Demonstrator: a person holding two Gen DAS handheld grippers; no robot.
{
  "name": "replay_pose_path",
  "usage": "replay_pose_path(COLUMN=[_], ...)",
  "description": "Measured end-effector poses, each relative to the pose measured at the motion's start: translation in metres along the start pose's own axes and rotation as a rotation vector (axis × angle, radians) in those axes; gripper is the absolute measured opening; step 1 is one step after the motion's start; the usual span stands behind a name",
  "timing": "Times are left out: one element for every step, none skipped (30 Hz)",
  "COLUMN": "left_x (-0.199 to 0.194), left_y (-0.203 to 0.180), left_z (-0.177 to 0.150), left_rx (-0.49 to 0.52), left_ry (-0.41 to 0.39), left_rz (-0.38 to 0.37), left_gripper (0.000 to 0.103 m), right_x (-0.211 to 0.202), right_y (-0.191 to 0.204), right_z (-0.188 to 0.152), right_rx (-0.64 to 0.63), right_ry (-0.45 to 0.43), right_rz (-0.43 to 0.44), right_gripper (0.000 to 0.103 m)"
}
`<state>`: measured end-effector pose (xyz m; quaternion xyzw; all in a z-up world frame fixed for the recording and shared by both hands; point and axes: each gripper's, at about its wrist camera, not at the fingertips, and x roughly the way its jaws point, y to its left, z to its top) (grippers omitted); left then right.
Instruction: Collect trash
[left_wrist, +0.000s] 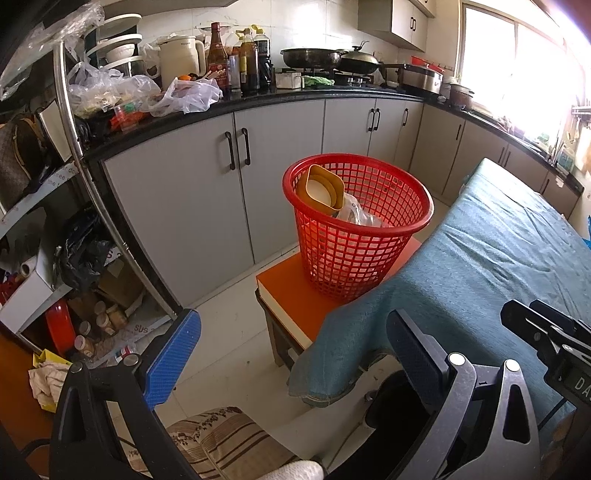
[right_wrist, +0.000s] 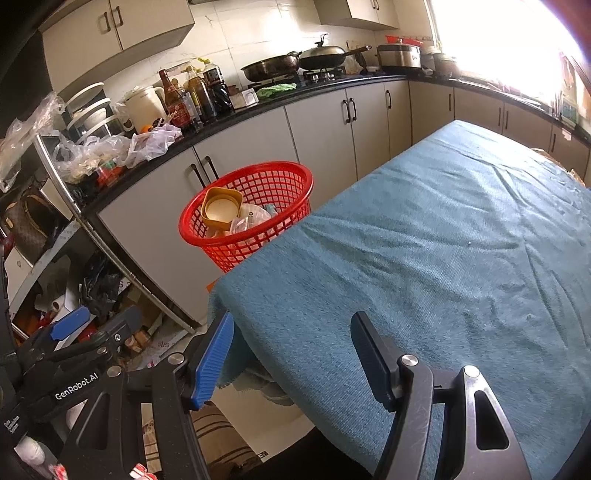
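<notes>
Hovering with jaws spread and nothing between them, the left gripper (left_wrist: 291, 358) and the right gripper (right_wrist: 291, 362) hang at the near end of the blue-clothed table (right_wrist: 424, 240). Trash, a yellow container (left_wrist: 321, 190) and clear wrappers (right_wrist: 255, 218), sits in the red basket (left_wrist: 354, 251) on an orange stool (left_wrist: 291, 291).
</notes>
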<state>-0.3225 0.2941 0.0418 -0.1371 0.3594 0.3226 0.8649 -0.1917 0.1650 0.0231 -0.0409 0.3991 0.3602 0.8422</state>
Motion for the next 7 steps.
replay_pose_path(left_x=[0.0014,0.0029,0.0043,0.0055,0.0071,0.0082,0.0089], left_y=[-0.0006,-0.0012,-0.0016,-0.0014,-0.0023,-0.0030,-0.0036], left_z=[0.0002,0.0005,0.0010,0.0018,0.0026,0.0036,0.0048], left_rx=[0.000,0.000,-0.002,-0.002,-0.001,0.001,0.005], left_ry=[0.002,0.006,0.011,0.014,0.017,0.017,0.015], left_rz=[0.002,0.005,0.004,0.002,0.002,0.006,0.010], left_gripper=[0.100,0.100,0.100,0.100,0.100,0.100,0.100], right_x=[0.0019,0.0033,0.0042,0.0057,0.0066,0.0075,0.0076], right_y=[-0.0015,-0.0026,-0.0031,-0.0041,-0.0056,-0.0079,-0.0093], right_z=[0.0000,-0.0001,-0.0002,0.0003,0.0004,0.0007,0.0005], right_rx=[0.003,0.006,0.007,0.009,0.011,0.015,0.020], right_ry=[0.004,0.008,0.010,0.014,0.016,0.019,0.021], right_rz=[0.002,0.004,0.005,0.006,0.007,0.008,0.008], right_gripper=[0.070,0.070,0.070,0.070,0.070,0.070,0.070])
